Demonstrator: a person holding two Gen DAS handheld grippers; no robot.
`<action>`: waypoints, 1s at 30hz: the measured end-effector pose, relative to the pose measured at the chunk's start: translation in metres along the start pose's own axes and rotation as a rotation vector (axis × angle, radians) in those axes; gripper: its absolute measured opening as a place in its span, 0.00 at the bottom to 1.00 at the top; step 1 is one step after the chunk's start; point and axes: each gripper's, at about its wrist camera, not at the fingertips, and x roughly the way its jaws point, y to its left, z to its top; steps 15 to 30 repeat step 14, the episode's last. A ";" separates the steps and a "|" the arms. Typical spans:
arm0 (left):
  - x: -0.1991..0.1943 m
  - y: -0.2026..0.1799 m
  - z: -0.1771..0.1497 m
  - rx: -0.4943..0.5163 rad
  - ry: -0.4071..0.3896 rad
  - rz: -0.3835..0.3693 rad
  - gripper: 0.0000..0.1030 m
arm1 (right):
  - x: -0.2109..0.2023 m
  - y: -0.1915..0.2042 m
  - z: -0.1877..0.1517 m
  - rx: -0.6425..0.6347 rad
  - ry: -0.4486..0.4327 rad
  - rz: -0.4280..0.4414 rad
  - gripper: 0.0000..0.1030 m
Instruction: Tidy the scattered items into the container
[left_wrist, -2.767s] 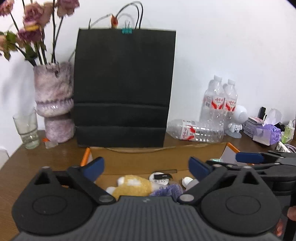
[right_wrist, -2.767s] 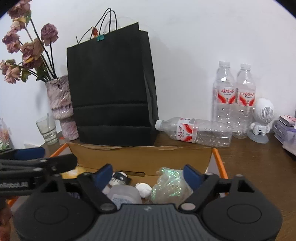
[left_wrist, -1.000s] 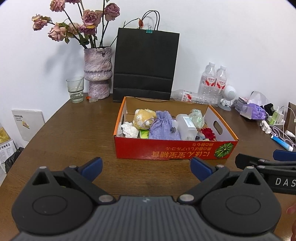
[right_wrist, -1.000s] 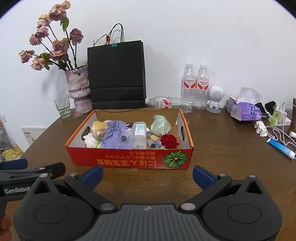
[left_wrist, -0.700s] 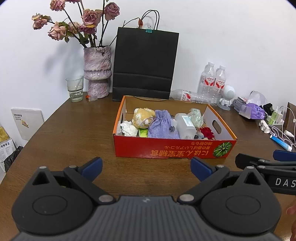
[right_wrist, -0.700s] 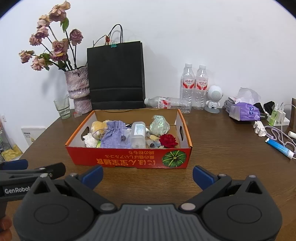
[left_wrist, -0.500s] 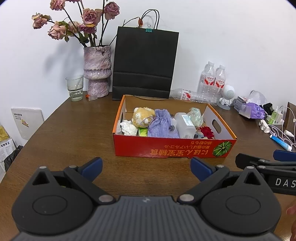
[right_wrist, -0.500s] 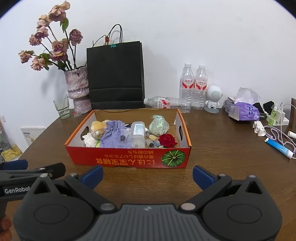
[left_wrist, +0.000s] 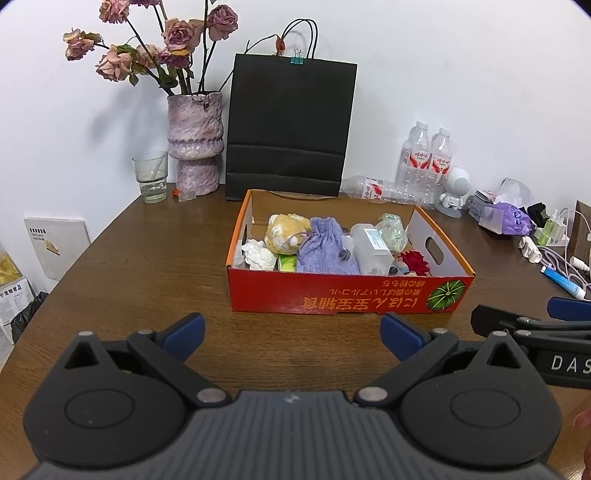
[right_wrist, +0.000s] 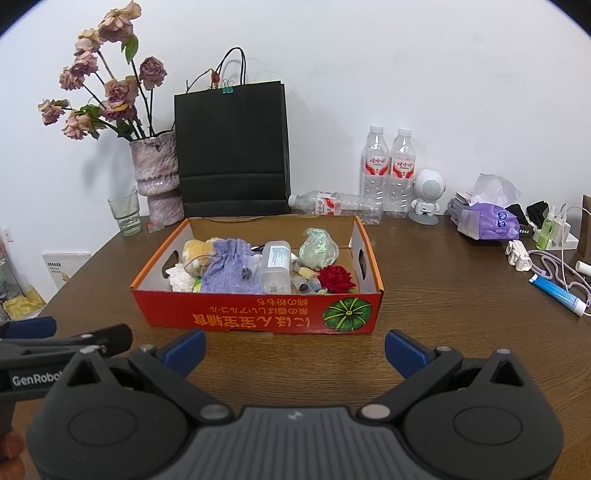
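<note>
A red cardboard box (left_wrist: 347, 297) (right_wrist: 258, 319) stands on the brown table. It holds a yellow plush toy (left_wrist: 286, 230), a purple knit pouch (left_wrist: 325, 247) (right_wrist: 231, 269), a clear plastic bottle (left_wrist: 369, 247) (right_wrist: 275, 264), a white crumpled tissue (left_wrist: 258, 254), a shiny green wrapped bundle (right_wrist: 318, 247) and a red fabric flower (right_wrist: 336, 278). My left gripper (left_wrist: 291, 332) is open and empty, held back in front of the box. My right gripper (right_wrist: 293, 345) is open and empty, also in front of the box.
A black paper bag (left_wrist: 290, 125), a vase of dried roses (left_wrist: 194, 144) and a glass (left_wrist: 151, 175) stand behind the box. Water bottles (right_wrist: 388, 170), a white robot figure (right_wrist: 428, 195), a purple tissue pack (right_wrist: 487, 218), cables and a blue tube (right_wrist: 556, 290) are at the right.
Both grippers have pulled back from over the box to well in front of it. In the last second they have hardly moved. Both stay open.
</note>
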 end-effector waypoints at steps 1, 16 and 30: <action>0.000 0.000 0.000 0.001 0.000 0.001 1.00 | 0.000 0.000 0.000 0.000 0.000 0.000 1.00; -0.001 0.002 -0.001 -0.004 -0.048 -0.009 1.00 | -0.001 -0.003 -0.004 0.009 -0.002 0.006 1.00; -0.001 0.002 -0.001 -0.004 -0.048 -0.009 1.00 | -0.001 -0.003 -0.004 0.009 -0.002 0.006 1.00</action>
